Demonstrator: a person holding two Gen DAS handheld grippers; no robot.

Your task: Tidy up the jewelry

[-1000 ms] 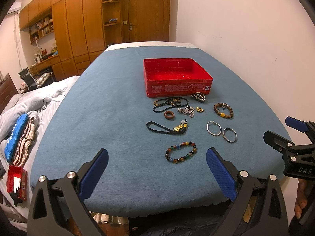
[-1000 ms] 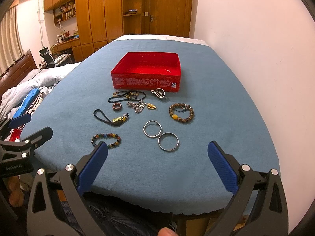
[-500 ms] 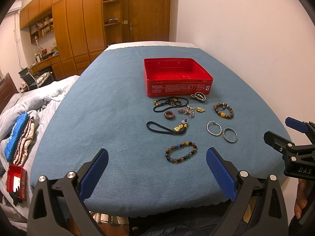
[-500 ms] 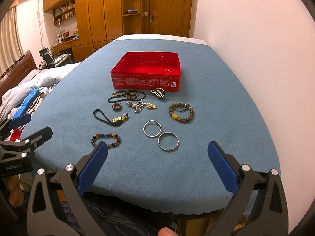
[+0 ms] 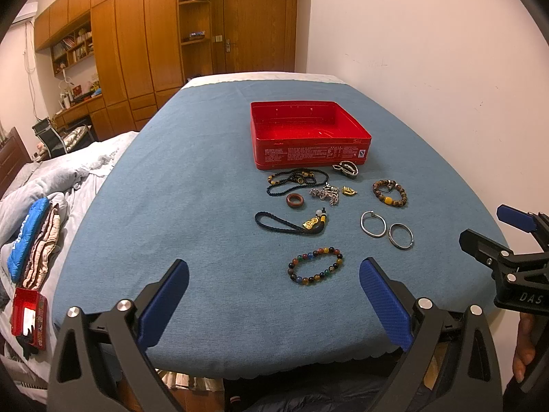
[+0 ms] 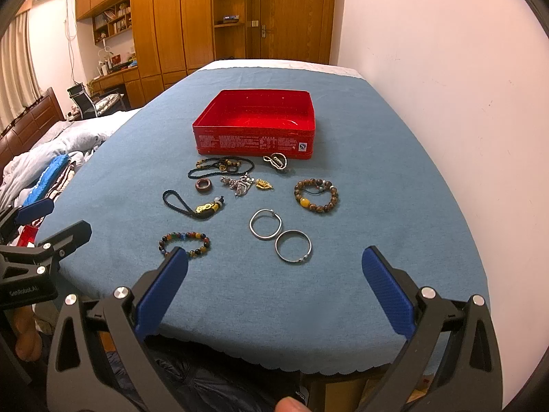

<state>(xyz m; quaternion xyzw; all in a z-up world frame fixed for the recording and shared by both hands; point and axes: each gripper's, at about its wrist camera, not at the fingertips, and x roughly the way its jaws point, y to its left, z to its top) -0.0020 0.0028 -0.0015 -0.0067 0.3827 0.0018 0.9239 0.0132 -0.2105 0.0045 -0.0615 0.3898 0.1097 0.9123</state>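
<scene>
task not started: red tin empty at 12 o'clock on desk. all jewelry loose just in front, multicolour bead bracelet nearest. left gripper, right gripper both spread wide, holding nothing.

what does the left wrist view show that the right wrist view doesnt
Only the left wrist view: the right hand-held gripper at its right edge, and a small red box on the floor by the bed.

Only the right wrist view: the left hand-held gripper at its left edge, and curtains.

Both: the empty red tin, the multicoloured bead bracelet, two silver bangles and the blue tablecloth. Each view's own gripper is open.
</scene>
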